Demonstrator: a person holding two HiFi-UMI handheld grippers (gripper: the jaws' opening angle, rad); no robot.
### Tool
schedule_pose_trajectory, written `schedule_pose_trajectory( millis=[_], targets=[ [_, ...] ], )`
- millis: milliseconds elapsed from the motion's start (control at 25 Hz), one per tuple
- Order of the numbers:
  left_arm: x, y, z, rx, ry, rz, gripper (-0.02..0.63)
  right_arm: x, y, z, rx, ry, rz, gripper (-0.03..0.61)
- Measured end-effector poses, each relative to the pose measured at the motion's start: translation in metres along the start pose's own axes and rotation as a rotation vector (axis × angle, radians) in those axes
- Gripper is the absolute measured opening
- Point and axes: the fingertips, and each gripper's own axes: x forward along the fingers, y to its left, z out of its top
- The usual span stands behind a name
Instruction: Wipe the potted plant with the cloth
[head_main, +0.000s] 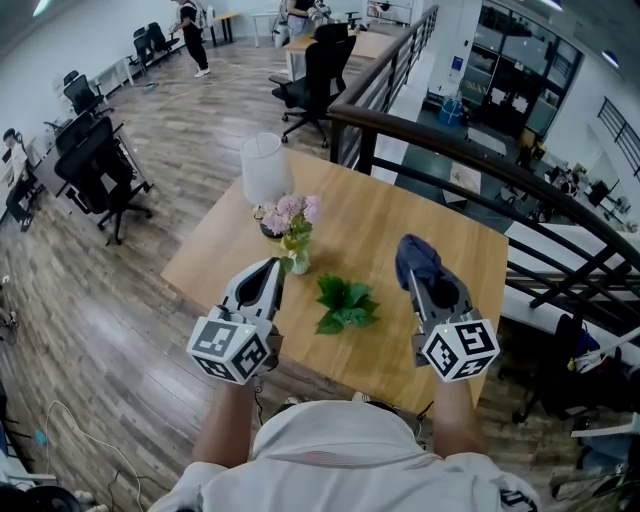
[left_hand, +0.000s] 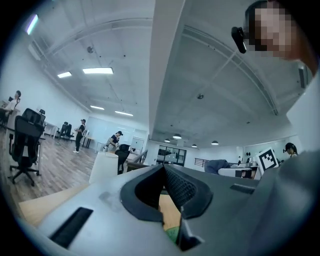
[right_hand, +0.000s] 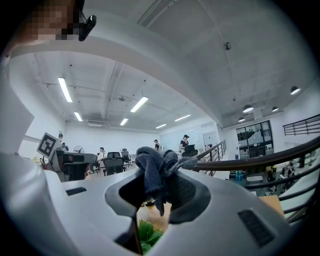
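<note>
Right gripper (head_main: 416, 272) clamps the crumpled dark-blue cloth (head_main: 418, 252); left gripper (head_main: 274, 266) closed, empty. The green leafy plant (head_main: 345, 305) mid-frame (untouched now) likely awaits wiping.

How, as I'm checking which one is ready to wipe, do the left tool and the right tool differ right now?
The left tool is shut on nothing; the right tool is shut on a dark blue cloth. The left tool's tip is beside the flower vase; the right tool is right of the green plant. Both are level over the wooden table, flanking the plant.
</note>
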Motion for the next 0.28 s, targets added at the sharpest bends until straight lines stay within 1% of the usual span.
schedule_pose_trajectory(
  millis=[80,280],
  targets=[
    [0.0017,0.0015,-0.0037,-0.016,0.004,0.007,0.015,0.0000,-0.0001,-0.0016,-0.008,0.001,0.006,0.150],
    [0.0028,0.0025,-0.0109,-0.012,0.012,0.026,0.015,0.0007,0.0002,-0.0071,-0.020,0.007,0.020,0.150]
  ],
)
